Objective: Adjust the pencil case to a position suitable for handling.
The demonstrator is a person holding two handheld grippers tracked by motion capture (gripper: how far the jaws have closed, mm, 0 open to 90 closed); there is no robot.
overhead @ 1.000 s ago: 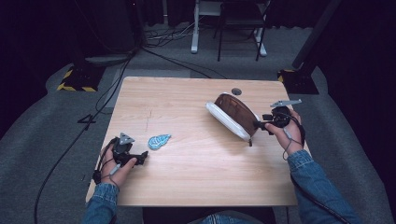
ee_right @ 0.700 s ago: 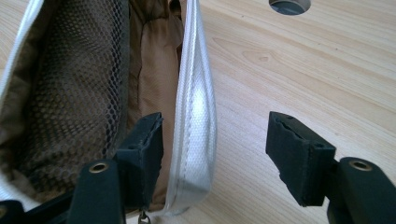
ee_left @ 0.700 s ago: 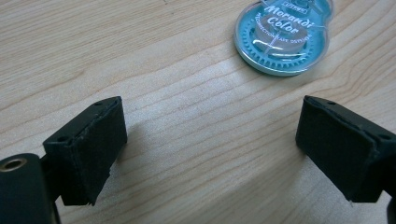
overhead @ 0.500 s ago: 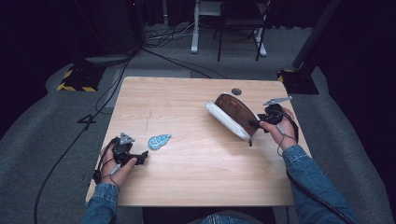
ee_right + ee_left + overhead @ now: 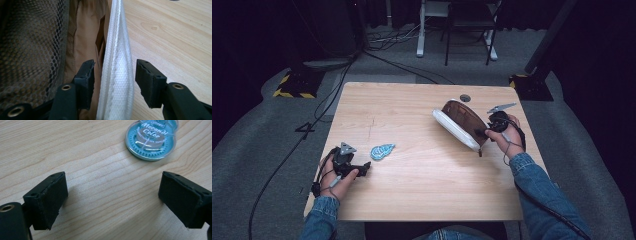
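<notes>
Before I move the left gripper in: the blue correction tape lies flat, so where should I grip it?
Probably across the narrow waist of the correction tape, coming straight down from above. It lies flat on the table, so only its edges offer purchase; the left gripper stands open just short of it.

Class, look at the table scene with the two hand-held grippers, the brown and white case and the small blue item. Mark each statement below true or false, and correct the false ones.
1. The left hand-held gripper has its jaws wide apart over bare wood. True.
2. The blue correction tape is clamped between the left jaws. False: it lies on the table beyond them, untouched.
3. The right hand-held gripper has the white edge of the pencil case between its jaws. True.
4. The right jaws are fully shut on that edge. False: a gap shows between the edge and the right-hand jaw.
5. The pencil case is zipped closed. False: its mesh-lined inside shows.
</notes>
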